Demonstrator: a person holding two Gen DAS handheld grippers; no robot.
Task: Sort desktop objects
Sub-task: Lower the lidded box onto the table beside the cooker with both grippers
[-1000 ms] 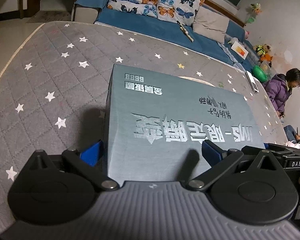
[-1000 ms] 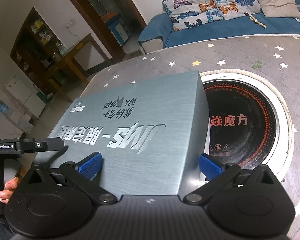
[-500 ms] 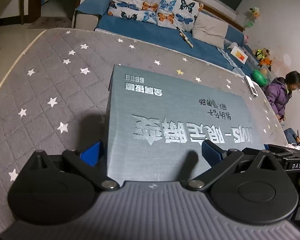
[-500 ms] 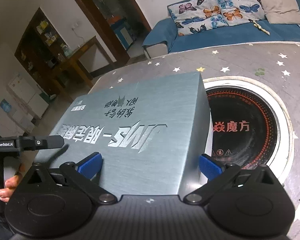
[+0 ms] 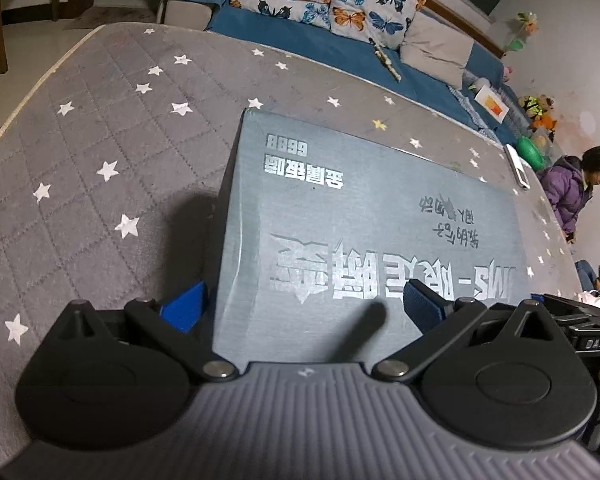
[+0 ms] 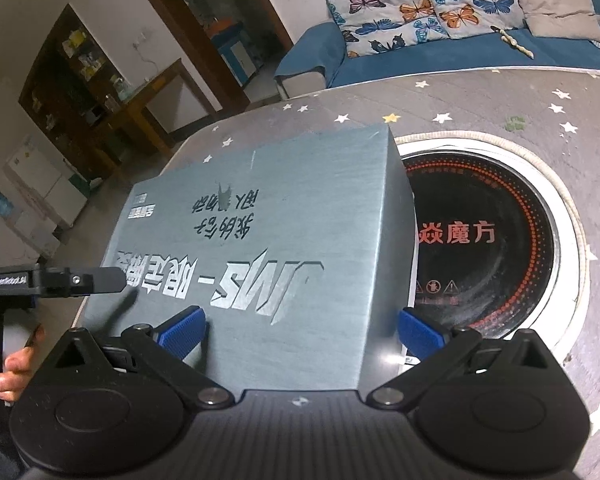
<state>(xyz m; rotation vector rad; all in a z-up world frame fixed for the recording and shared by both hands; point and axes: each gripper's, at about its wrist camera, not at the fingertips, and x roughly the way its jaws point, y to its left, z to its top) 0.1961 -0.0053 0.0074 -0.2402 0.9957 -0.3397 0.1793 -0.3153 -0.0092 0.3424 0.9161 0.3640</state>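
Observation:
A large grey-blue cardboard box (image 5: 372,224) with silver lettering fills the middle of both views; it also shows in the right wrist view (image 6: 260,256). My left gripper (image 5: 300,312) is wide open at the box's left near corner, one blue finger beside the left side, the other over the lid. My right gripper (image 6: 300,330) is wide open at the right near corner, one finger over the lid, the other beside the right side. I cannot tell whether the box rests on the table or is lifted.
The grey star-patterned quilted table cover (image 5: 100,152) spreads around the box. A round black induction cooktop (image 6: 488,248) is set in the table right of the box. A phone (image 5: 518,166) lies at the far right edge. A blue sofa (image 5: 340,28) stands behind; a person (image 5: 572,196) sits at right.
The box and both grippers have shifted away from the near table edge toward the sofa side; more of the cooktop shows beside the box. Both grippers keep the same wide opening.

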